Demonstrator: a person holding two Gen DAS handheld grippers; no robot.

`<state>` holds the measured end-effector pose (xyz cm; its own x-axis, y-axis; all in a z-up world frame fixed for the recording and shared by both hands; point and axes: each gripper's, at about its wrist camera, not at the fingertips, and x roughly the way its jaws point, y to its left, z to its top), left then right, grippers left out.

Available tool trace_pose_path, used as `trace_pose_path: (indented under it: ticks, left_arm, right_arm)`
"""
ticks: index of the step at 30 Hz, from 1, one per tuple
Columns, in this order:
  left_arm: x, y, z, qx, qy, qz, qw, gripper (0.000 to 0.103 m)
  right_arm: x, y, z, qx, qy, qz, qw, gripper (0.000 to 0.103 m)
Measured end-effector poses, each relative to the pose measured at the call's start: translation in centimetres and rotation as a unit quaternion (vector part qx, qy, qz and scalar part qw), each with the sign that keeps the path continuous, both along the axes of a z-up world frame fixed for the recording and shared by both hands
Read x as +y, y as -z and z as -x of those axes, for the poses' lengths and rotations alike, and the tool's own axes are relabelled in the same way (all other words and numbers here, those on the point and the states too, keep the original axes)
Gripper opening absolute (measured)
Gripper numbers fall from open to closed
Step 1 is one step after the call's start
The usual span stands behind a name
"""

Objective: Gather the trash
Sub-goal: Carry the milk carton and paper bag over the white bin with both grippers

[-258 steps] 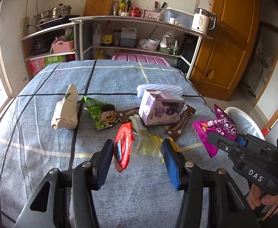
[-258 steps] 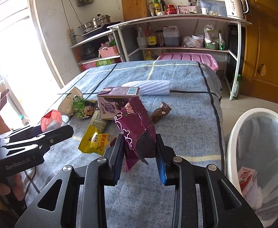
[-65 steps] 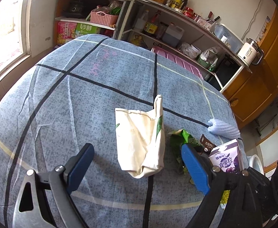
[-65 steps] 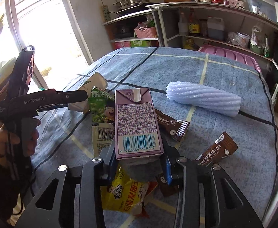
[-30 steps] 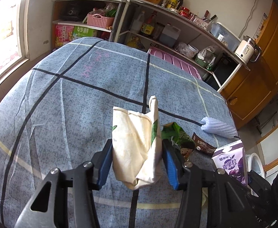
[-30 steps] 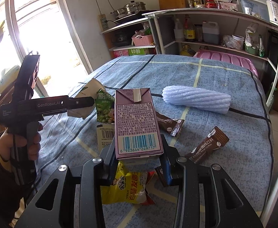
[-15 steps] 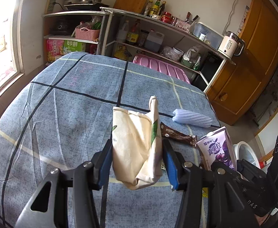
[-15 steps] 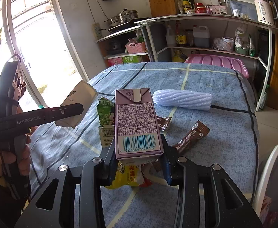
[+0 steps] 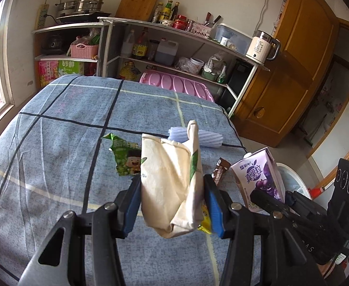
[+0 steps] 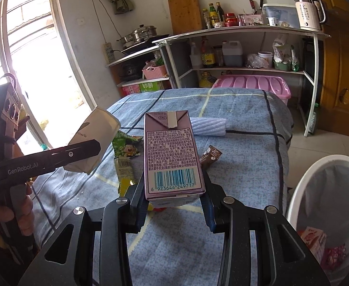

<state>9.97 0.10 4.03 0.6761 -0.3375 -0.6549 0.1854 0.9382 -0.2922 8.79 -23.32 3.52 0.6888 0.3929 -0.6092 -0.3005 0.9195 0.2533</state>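
Gripping one piece of trash each, both tongs hang above a worktop under a blue checked cloth (image 9: 55, 147). The left tongs (image 9: 172, 200) are closed on a crumpled cream bag (image 9: 172, 178), pinched at its middle so its folded base droops clear of the cloth. The right tongs (image 10: 174, 197) clamp the lower end of a purple carton (image 10: 172, 157), which stands upright with its barcode toward the camera. Lifting both at once probably spares a trip to the bin.

In the right view a white bin (image 10: 300, 186) sits at 4 o'clock, below the worktop's right edge, with wrappers already lying inside its liner. Open floor separates it from the worktop, so the carton seems to have a clear way over the edge and down.

More trash lies on the cloth: a green packet (image 9: 126, 157) at 10 o'clock of the bag, a brown wrapper (image 10: 210, 157) just right of the carton, a yellow wrapper (image 9: 204, 214) under the left tongs. A white ribbed roll (image 10: 210, 125) rests behind the carton at 12 o'clock.

Cluttered shelves (image 9: 174, 47) stand well beyond the far edge.
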Motion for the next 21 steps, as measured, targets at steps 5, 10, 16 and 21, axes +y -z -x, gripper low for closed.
trace_pose_path:
  ticks: [5,10,16,21]
  left_arm:
    - [-2.9,-0.4,0.6,-0.007,0.029,-0.006,0.9995,0.052]
    - [-6.0,-0.5,1.1,-0.009,0.059,-0.003,0.9982,0.052]
    - [-9.9,-0.5,1.5,-0.009,0.093,-0.003,0.9956,0.052]
    - [-13.4,-0.4,1.7,-0.006,0.126,-0.003,0.992,0.052]
  right_arm:
    - [-2.3,-0.3,1.0,-0.001,0.028,-0.002,1.0,0.04]
    - [-4.8,-0.7,2.1,-0.003,0.056,0.002,0.998,0.039]
    - [-8.2,-0.9,3.3,-0.004,0.098,0.008,0.995,0.04]
    - [-11.1,-0.8,4.1,0.002,0.136,0.023,0.99,0.04]
